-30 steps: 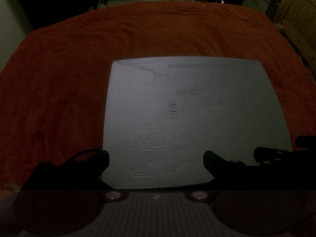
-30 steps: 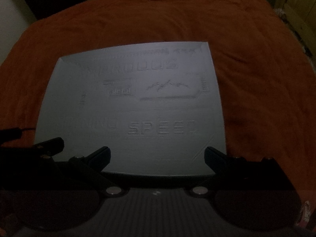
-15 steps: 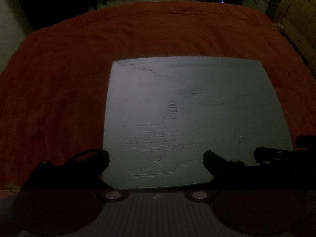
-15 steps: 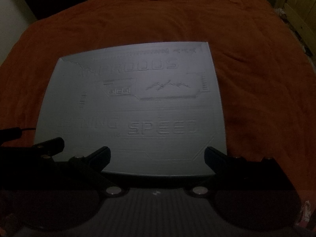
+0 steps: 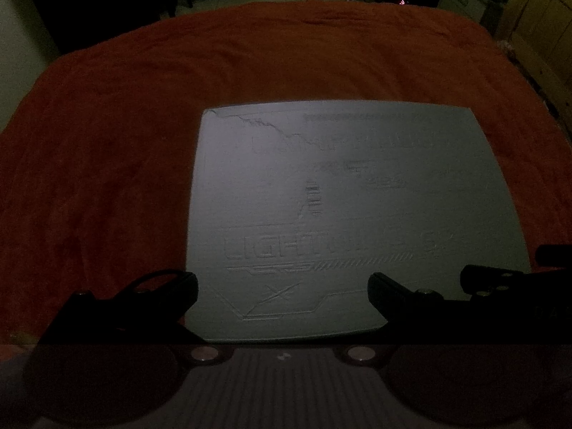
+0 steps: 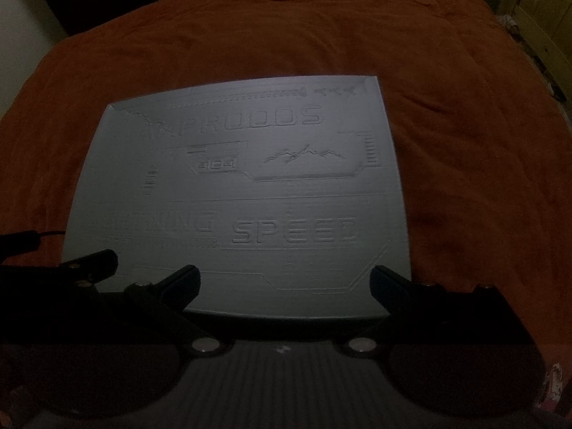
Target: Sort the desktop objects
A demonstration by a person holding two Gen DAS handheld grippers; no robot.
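- Grey mat point(image 5: 343, 214) lies flat on the orange bed cover point(image 5: 107, 161).
- Left tool point(image 5: 282, 286) spread wide, holding nothing.
- Right tool point(image 6: 284, 282) likewise.

Black claw point(image 5: 282, 286) fingers, round silver screws, ribbed grey body.

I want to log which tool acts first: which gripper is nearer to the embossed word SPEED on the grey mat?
Right. The right gripper hovers open just below SPEED on the grey mat. The left gripper, also open, sits over the mat's left part, beneath the LIGHT lettering.
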